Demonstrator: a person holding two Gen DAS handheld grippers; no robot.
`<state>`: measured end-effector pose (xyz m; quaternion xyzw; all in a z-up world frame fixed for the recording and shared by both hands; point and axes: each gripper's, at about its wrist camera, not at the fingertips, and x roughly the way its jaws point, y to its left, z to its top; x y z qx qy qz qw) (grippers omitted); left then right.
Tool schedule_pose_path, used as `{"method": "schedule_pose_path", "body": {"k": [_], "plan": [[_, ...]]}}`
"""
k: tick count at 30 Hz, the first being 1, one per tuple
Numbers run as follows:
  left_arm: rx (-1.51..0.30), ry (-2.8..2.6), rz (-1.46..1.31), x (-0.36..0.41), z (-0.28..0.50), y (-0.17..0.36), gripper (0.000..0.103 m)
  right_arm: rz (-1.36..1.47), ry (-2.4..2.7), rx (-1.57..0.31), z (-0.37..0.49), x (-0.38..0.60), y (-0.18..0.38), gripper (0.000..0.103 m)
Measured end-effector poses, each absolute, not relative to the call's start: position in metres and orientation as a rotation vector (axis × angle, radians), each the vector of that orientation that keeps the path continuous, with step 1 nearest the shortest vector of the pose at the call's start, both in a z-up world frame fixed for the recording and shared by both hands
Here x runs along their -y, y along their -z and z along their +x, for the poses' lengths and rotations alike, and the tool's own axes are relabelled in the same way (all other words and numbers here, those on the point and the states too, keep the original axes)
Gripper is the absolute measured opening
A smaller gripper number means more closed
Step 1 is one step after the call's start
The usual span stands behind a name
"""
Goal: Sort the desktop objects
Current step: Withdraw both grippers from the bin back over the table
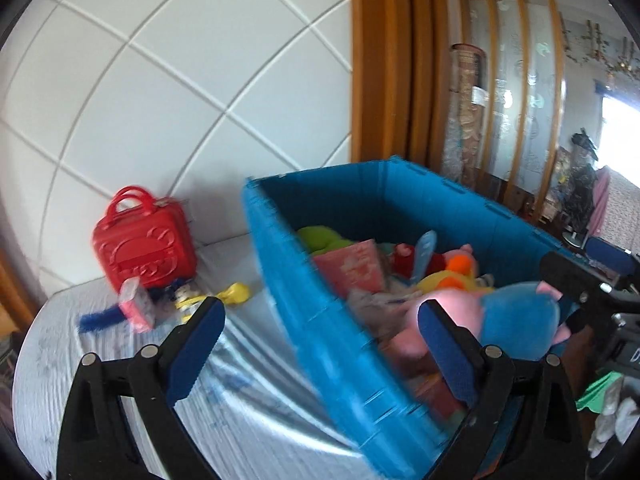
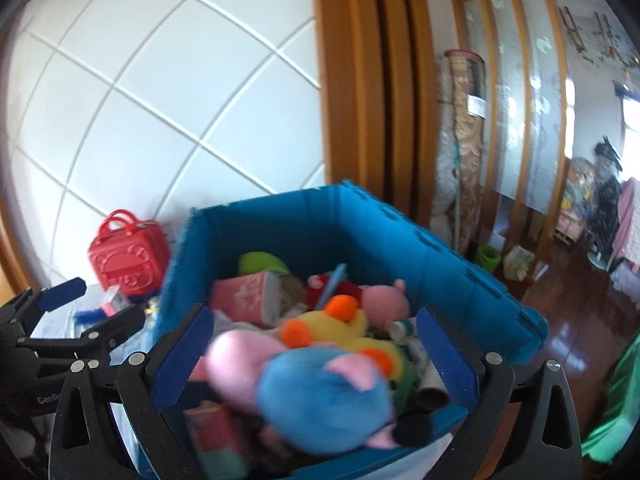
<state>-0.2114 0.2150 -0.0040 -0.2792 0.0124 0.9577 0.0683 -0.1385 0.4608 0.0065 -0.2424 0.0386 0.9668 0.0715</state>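
My right hand-held gripper (image 2: 316, 356) hangs over the near end of the blue storage bin (image 2: 472, 276), its jaws spread wide and gripping nothing. Between and just below them lies a blue-and-pink plush toy (image 2: 320, 396), on top of the heap inside the bin; no pad touches it, so I judge it let go here, where soft toys are being gathered. Around it in the bin sit a yellow plush duck with orange patches (image 2: 332, 324), a pink plush pig (image 2: 384, 300), a pink carton (image 2: 244, 296) and a green object at the far wall (image 2: 260, 264). The bin is already well filled.

My left hand-held gripper (image 1: 320, 348) is also released and empty, straddling the bin's long left wall from above, with one finger over the counter and the other over the toys. The counter (image 1: 100, 380) wears a pale, shiny cover. At its far edge, against the white padded wall, stands a red toy suitcase (image 1: 144, 244). Just in front of it lie the things I judge still unsorted: a yellow item (image 1: 236, 294), a small pink packet (image 1: 138, 310) and a fuzzy blue strip (image 1: 98, 320), all blurred and close together.

The left hand-held gripper looks best placed for that pile. A wide, level approach would be needed, since the small pieces crowd one another and the suitcase.
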Motion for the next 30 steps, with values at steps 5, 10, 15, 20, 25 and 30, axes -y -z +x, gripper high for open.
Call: {"method": "schedule_pose_path", "body": {"k": [5, 10, 15, 20, 25, 30], "plan": [[0.047, -2.938, -0.880, -0.127, -0.170, 0.014, 0.099, -0.748, -2.973, -0.026, -0.132, -0.388, -0.014, 0.103], [0.073, -3.014, -0.894, -0.025, -0.114, 0.024, 0.099, -0.729, -3.060, 0.023, -0.119, -0.290, -0.017, 0.103], [0.132, -3.059, -0.973, 0.068, -0.067, 0.043, 0.099, -0.839, -3.132, 0.014, -0.111, -0.187, 0.002, 0.103], [0.231, -3.054, -1.040, 0.129, -0.049, 0.057, 0.098, -0.954, -3.161, 0.084, -0.106, -0.103, 0.017, 0.103], [0.267, -3.057, -1.023, 0.154, -0.053, 0.059, 0.099, -0.983, -3.182, 0.155, -0.107, -0.057, 0.021, 0.103], [0.241, -3.055, -1.069, 0.154, -0.085, 0.066, 0.099, -1.006, -3.183, 0.141, -0.129, -0.051, 0.028, 0.103]]}}
